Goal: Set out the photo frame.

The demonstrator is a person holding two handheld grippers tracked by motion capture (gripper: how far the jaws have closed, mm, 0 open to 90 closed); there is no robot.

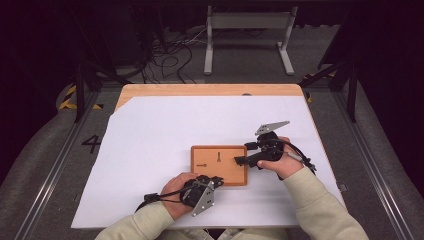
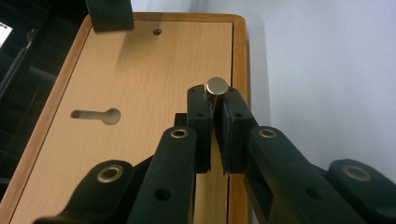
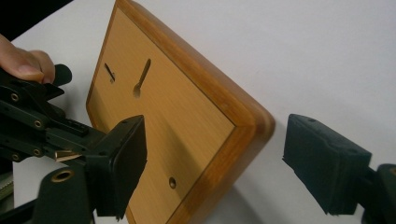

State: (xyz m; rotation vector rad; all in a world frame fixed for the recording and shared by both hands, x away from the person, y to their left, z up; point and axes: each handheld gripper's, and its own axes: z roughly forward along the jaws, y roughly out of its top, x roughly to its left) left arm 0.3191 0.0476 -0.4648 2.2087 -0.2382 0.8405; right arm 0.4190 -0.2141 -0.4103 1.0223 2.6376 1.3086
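Shiny round metal peg [image 2: 216,88] sits pinched in the left gripper [image 2: 215,108]; right gripper's [image 3: 212,163] soft black pads stand wide around the smooth wooden board's [image 3: 187,116] rounded corner.

White sheet [image 1: 165,150] covers wooden table [image 1: 210,90]; grey metal stand [image 1: 247,30] and loose cables [image 1: 170,55] on floor beyond.

smooth wooden board [image 1: 219,165], shiny metal pin [image 2: 217,87]

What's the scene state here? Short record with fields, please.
surface: white sheet on table
board: wooden board with two keyhole slots and a small hole
left tool: shut on metal pin, above the board's right edge
right tool: open, jaws straddling a board corner, not gripping
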